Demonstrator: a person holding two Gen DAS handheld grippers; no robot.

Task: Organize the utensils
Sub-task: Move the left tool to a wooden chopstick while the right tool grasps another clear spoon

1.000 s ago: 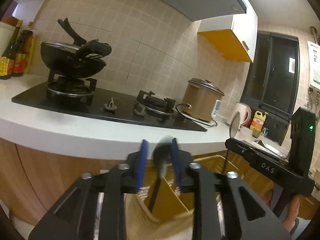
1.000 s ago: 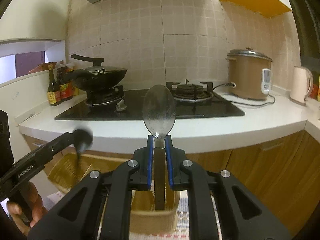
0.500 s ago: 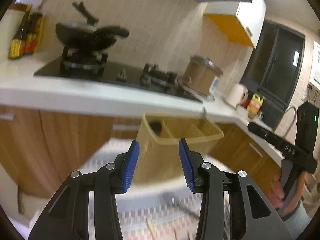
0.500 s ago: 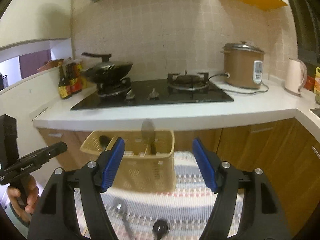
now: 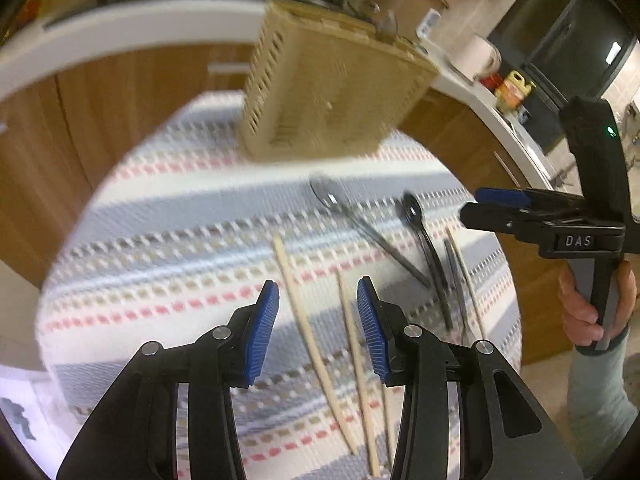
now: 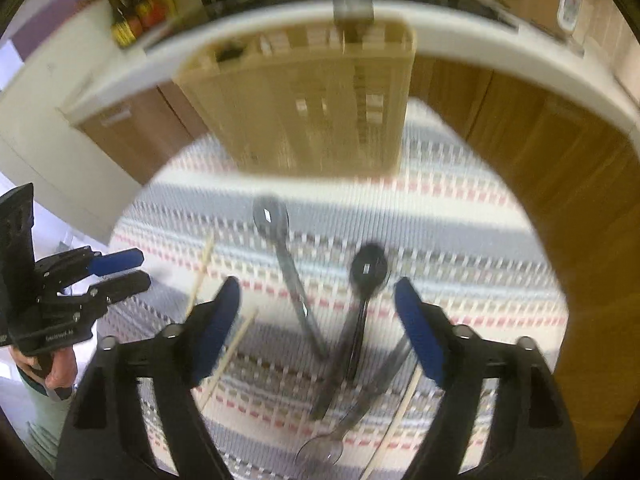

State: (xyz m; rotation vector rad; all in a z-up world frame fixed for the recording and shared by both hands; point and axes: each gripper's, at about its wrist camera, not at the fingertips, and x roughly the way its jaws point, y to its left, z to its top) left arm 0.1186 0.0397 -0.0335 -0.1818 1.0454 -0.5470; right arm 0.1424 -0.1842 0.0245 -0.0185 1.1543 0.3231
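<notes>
A beige slotted utensil basket (image 5: 328, 92) stands at the far end of a striped cloth (image 5: 180, 240); a metal spoon (image 6: 352, 4) stands in it. On the cloth lie a metal spoon (image 5: 360, 224), a black spoon (image 5: 420, 232), wooden chopsticks (image 5: 304, 312) and other dark utensils. My left gripper (image 5: 316, 320) is open and empty above the chopsticks. My right gripper (image 6: 316, 324) is open wide and empty above the metal spoon (image 6: 284, 256) and black spoon (image 6: 366, 280). Both views are blurred.
A white counter (image 6: 480, 44) with wooden cabinet fronts (image 6: 560, 200) curves behind the cloth, bearing a gas hob, a rice cooker (image 5: 404, 4), a kettle and sauce bottles (image 6: 132, 16). Each hand-held gripper shows in the other's view, left (image 6: 116, 268) and right (image 5: 500, 204).
Both grippers let go of their spoons into the basket and opened. Both have since tilted down from the counter toward the utensils on the cloth.
</notes>
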